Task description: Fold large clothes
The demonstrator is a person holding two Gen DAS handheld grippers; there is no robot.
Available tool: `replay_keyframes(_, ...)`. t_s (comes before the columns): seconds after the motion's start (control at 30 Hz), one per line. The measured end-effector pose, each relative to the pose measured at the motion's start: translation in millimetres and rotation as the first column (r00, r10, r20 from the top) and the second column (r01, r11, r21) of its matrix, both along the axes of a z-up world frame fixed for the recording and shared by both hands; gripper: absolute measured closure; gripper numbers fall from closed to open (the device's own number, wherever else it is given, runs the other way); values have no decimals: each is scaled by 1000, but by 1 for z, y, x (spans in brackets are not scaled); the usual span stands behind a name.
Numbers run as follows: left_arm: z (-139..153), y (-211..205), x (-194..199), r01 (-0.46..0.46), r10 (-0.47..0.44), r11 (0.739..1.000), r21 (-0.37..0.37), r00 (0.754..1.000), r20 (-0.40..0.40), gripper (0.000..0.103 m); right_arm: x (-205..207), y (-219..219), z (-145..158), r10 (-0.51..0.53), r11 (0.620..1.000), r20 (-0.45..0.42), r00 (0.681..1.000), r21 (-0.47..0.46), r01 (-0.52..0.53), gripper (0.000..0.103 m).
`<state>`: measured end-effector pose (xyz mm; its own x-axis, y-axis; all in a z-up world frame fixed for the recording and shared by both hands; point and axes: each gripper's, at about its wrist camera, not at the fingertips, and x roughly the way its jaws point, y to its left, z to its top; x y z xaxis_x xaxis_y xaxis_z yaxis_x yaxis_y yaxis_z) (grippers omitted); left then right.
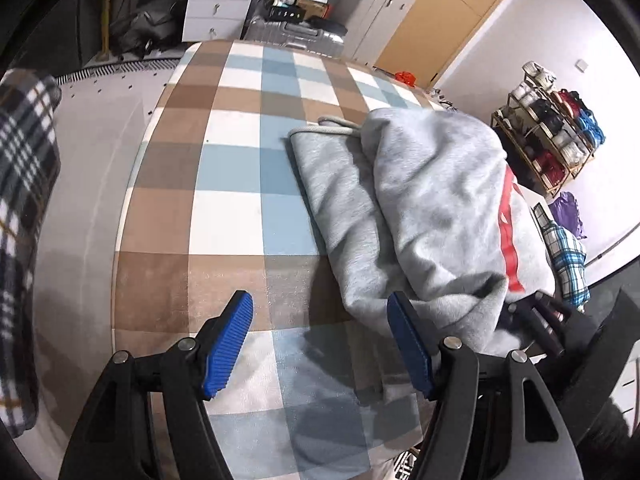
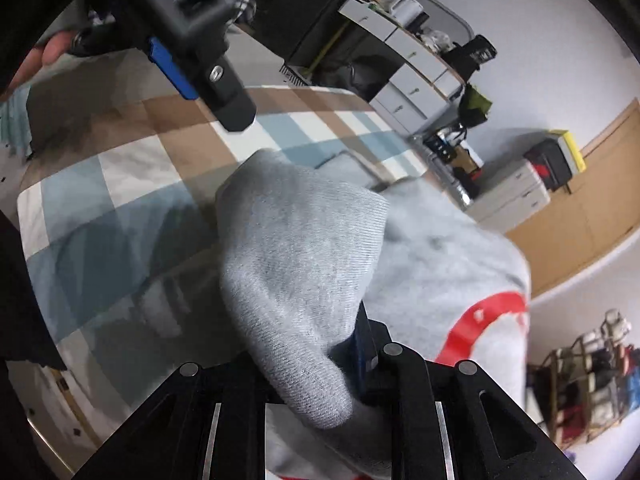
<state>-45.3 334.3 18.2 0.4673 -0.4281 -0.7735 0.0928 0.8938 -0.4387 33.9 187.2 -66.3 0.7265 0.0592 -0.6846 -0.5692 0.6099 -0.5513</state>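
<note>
Grey cloth fills the near foreground of the right wrist view: the right gripper [image 2: 320,364] has its fingers clamped on a bunched fold of the sweatshirt [image 2: 304,264], carrying it raised above the rest of the garment. The sweatshirt [image 1: 420,208] lies partly folded on the right side of the bed [image 1: 240,168], on a checked cover, with a drawstring at its far end and a red print along its right edge. The left gripper [image 1: 320,344] hangs over the near part of the bed just beside the sweatshirt's near left corner, fingers apart and holding nothing; its right finger sits against the cloth's edge without gripping it. The step in hand looks like carrying the held fold across the body of the garment. To do it well, the right hand should keep its grip firm until the fold is laid flat and its edge lines up with the layer beneath, then let go low so the cloth does not spring back. The free left gripper could pin or smooth the lower layer near its corner so it does not drag along.
</note>
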Motion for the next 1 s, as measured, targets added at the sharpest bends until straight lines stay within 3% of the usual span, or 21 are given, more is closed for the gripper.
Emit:
replay_keyframes(0.17, 15, -14, -2, 35, -32, 997, -70, 998, 44, 39, -1, -16, 7, -15, 991, -22, 1000, 129, 18, 83)
replay_keyframes(0.2, 22, -17, 2, 57, -50, 991, -120, 997, 56, 39, -2, -20, 9, -16, 987, -23, 1000, 157, 20, 83)
replay_keyframes(0.3, 39, -26, 24, 76, -65, 975, -207, 996, 62, 35, -6, -38, 13, -32, 966, -23, 999, 255, 37, 82)
replay_keyframes(0.37, 42, -42, 46, 141, -135, 963, -229, 990, 42, 34, -11, -48, 16, -39, 951, -13, 999, 307, 41, 82)
replay_keyframes(0.43, 35, -60, 75, 164, -173, 960, -227, 985, -18, 34, -12, -54, 20, -44, 942, -25, 999, 332, 50, 82)
replay_keyframes(0.53, 3, -86, 120, 185, -253, 938, -294, 943, -214, 34, -14, -61, 26, -40, 930, -28, 999, 364, 47, 82)
replay_keyframes(0.6, -23, -94, 142, 126, -225, 949, -288, 912, -344, 34, -21, -64, 26, -46, 923, -56, 997, 379, 64, 82)
replay_keyframes(0.67, -32, -94, 155, 69, -187, 948, -311, 911, -367, 34, -24, -66, 29, -49, 919, -68, 996, 388, 72, 82)
replay_keyframes(0.77, -33, -95, 166, 20, -171, 922, -386, 917, -361, 34, -22, -67, 32, -50, 911, -85, 995, 404, 81, 82)
replay_keyframes(0.8, -29, -96, 166, 20, -171, 915, -403, 924, -342, 41, -22, -68, 33, -48, 909, -91, 995, 409, 81, 82)
replay_keyframes(0.83, -23, -101, 167, 49, -190, 914, -402, 928, -320, 75, -19, -70, 36, -44, 906, -99, 994, 415, 82, 82)
replay_keyframes(0.87, -20, -106, 167, 70, -206, 914, -399, 928, -309, 91, -18, -72, 37, -42, 904, -104, 994, 420, 82, 82)
replay_keyframes(0.9, -14, -112, 167, 93, -229, 906, -412, 928, -294, 96, -17, -73, 38, -41, 901, -108, 993, 426, 84, 82)
replay_keyframes(1.0, 9, -126, 169, 131, -232, 921, -367, 941, -247, 98, -15, -76, 40, -44, 900, -97, 994, 427, 81, 82)
